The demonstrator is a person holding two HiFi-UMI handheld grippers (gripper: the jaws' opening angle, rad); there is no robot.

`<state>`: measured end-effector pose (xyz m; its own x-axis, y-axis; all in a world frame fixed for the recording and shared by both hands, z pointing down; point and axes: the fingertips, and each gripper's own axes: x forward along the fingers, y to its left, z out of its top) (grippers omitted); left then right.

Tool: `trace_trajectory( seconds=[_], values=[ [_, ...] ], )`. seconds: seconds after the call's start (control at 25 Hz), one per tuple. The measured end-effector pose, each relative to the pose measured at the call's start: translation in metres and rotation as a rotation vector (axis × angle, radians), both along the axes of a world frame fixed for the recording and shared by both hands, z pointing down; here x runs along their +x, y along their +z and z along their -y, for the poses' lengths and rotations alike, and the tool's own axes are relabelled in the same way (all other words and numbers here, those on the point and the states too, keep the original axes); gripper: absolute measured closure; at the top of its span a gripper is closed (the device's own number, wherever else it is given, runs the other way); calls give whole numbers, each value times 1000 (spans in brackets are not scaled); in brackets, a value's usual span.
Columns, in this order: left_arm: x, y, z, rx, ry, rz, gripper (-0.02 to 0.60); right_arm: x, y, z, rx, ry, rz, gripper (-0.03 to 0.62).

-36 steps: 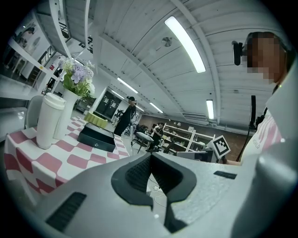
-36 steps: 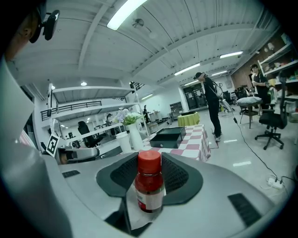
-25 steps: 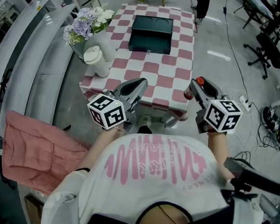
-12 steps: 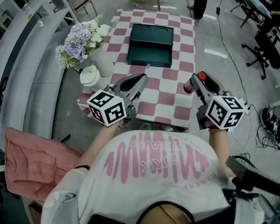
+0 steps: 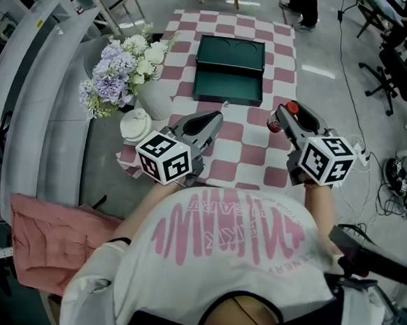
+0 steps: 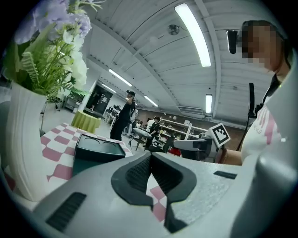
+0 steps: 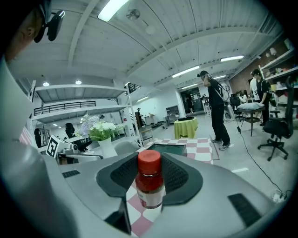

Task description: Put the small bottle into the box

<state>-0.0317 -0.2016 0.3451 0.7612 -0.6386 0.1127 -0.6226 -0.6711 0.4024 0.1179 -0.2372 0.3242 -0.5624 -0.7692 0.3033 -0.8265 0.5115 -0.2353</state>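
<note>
Okay, head view: right gripper (image 5: 277, 120) has the small bottle (image 5: 272, 124) out by the table's (image 5: 253, 155) right edge, and the box (image 5: 226, 94) sits well ahead. Left gripper (image 5: 208, 123) hangs near the vase (image 5: 154, 100).

Left gripper view: jaws together, empty.

Right gripper view: jaws fairly wide, pads clamped on the bottle's upper body (cap pokes above).

Risks, I reckon: the bottle pivots or slips mid-carry, or its base clips the box's front wall if I come in low.
</note>
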Motion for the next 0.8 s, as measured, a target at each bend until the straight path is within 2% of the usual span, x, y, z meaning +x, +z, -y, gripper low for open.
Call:
trace_trajectory(
  seconds=[0.8],
  values=[
    [4,51,58,-102,129,5,575,-24,43,75,-79,54,-30,443]
  ],
)
